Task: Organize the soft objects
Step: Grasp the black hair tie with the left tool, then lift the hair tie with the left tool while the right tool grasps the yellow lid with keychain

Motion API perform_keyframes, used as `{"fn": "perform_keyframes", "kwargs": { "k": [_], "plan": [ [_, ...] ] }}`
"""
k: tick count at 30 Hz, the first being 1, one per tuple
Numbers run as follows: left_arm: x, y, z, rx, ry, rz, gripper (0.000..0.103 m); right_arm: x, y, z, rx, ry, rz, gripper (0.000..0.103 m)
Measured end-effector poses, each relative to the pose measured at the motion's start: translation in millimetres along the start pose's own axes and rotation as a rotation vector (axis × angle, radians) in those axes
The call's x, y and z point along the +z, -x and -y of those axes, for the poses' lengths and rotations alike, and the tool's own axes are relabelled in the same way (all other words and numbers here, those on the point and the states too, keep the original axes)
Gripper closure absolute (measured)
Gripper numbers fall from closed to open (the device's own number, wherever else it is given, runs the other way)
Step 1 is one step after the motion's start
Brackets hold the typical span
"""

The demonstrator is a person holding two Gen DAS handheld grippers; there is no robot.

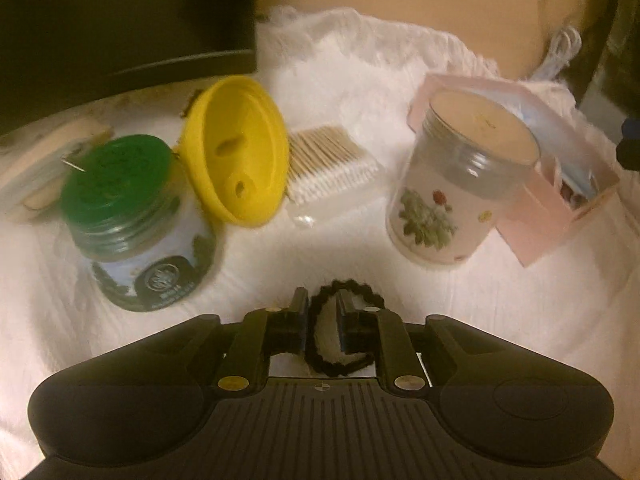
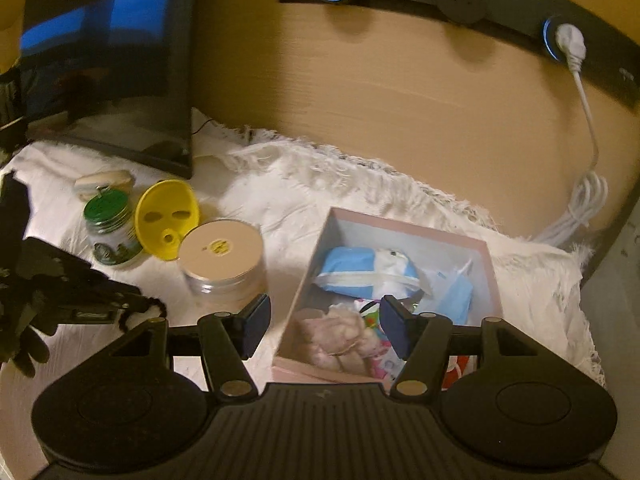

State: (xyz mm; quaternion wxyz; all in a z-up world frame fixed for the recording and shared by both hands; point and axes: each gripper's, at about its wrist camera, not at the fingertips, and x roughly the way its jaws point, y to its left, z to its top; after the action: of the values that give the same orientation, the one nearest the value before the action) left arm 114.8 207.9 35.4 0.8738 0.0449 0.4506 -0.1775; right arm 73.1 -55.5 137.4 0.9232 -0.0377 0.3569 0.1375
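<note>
Black scrunchie at my left gripper, pink box under my right.

The black scrunchie (image 1: 340, 328) is looping around one finger of my left gripper (image 1: 323, 300), jaws narrowly parted, not pinching it. Beyond sit the green-lidded jar (image 1: 132, 216) and floral jar (image 1: 452, 184). My right gripper (image 2: 322, 320) is hovering spread wide and empty above the pink box (image 2: 404, 226) of soft items.

We find no wording we can read. Ahead-left of the left jaws, the green-lidded jar (image 1: 136, 216) bears a round emblem, its lettering blurred; the tan-lidded jar's yellow sticker (image 2: 218, 246) is illegible.
</note>
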Motion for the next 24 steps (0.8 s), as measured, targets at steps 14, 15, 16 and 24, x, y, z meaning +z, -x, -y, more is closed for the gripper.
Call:
{"fn": "perform_keyframes", "kwargs": {
  "k": [14,15,16,24],
  "plan": [
    [-2.3,-3.8,9.7,0.045,-0.032,-0.046,0.078,20.4,13.0,-17.5,0.034,0.01,0.052,0.037],
    [-2.5,-4.2,11.2,0.058,-0.038,-0.04,0.083,24.3,15.9,-19.3,0.032,0.013,0.065,0.037],
    [-3.4,-4.5,12.3,0.063,-0.039,-0.029,0.085,27.7,18.3,-20.5,0.036,0.014,0.075,0.037],
    [-17.0,6.5,13.0,0.078,-0.007,0.06,0.094,44.8,26.9,-33.5,0.054,0.033,0.107,0.037]
  ]
}}
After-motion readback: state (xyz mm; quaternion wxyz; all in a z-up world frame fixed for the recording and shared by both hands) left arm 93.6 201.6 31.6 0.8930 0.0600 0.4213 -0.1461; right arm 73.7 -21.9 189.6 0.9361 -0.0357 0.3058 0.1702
